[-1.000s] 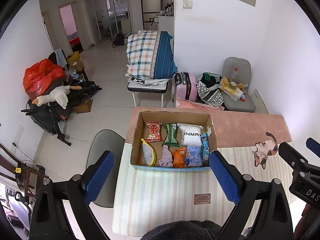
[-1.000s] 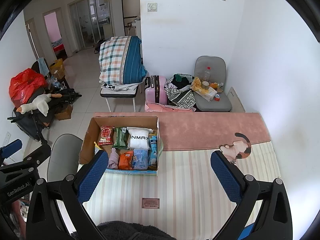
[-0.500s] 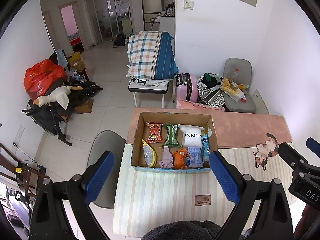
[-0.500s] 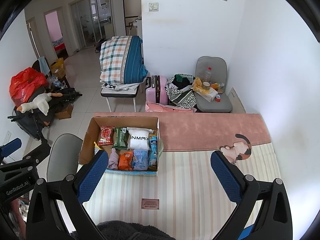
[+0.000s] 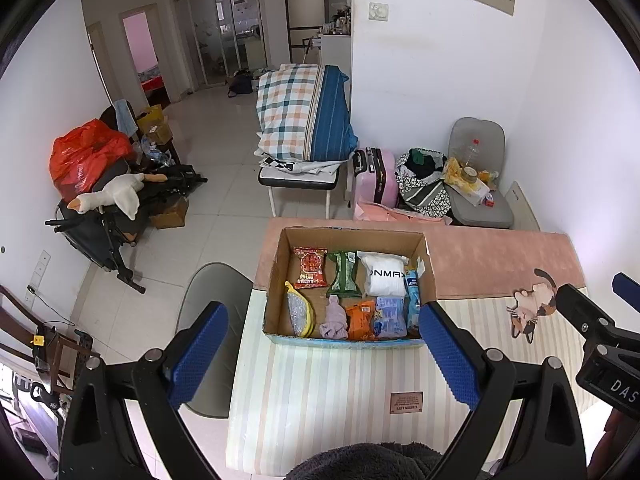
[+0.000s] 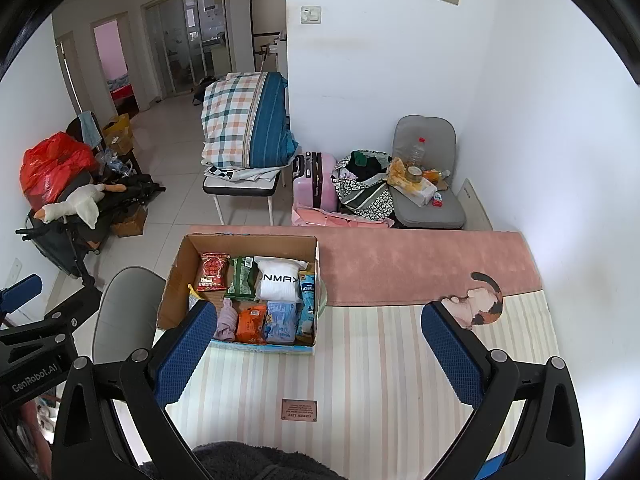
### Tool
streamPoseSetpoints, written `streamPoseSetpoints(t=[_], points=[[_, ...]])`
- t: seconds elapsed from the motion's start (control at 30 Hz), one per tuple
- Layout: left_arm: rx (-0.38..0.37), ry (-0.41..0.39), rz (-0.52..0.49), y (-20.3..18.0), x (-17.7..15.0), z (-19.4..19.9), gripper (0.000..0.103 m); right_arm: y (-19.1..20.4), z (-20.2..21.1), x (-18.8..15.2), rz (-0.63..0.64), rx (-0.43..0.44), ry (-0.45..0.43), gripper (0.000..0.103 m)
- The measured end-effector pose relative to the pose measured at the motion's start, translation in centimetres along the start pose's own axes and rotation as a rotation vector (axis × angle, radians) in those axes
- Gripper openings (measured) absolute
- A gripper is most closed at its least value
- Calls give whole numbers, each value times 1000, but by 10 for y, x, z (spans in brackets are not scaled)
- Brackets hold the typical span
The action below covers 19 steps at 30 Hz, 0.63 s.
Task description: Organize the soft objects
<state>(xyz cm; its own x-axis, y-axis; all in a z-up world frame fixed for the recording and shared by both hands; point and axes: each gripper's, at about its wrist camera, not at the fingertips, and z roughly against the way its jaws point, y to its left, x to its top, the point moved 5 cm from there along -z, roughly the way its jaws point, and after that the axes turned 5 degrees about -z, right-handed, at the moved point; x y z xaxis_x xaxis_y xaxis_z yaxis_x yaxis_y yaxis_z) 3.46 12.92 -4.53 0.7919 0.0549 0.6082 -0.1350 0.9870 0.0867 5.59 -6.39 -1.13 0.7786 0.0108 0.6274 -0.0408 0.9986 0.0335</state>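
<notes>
An open brown cardboard box (image 5: 348, 240) sits on the cream striped desk (image 5: 320, 384), against a strip of pink plush cloth (image 5: 500, 256). Packed inside are a red snack bag (image 5: 310, 267), a green packet (image 5: 343, 274), a white soft pack (image 5: 386, 279), a lilac cloth bundle (image 5: 334, 318) and an orange pouch (image 5: 361, 320). A cat-shaped cutout (image 5: 532, 308) lies flat to the right. The left gripper (image 5: 320, 354) and right gripper (image 6: 320, 354) both hover above the desk, spread wide and holding nothing, their blue ribbed pads (image 6: 182, 354) bare.

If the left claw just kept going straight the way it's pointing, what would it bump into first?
Probably the cardboard box. The left gripper hangs open above the striped mat, aimed at the box's near wall and the soft packets inside. Depth is hard to judge, so it might touch the mat first.
</notes>
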Motion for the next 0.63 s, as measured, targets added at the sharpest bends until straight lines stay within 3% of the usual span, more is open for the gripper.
streamPoseSetpoints(t=[0.63], points=[[1, -1, -2, 0, 0, 0, 97, -2, 1, 1, 2, 4, 3, 103]])
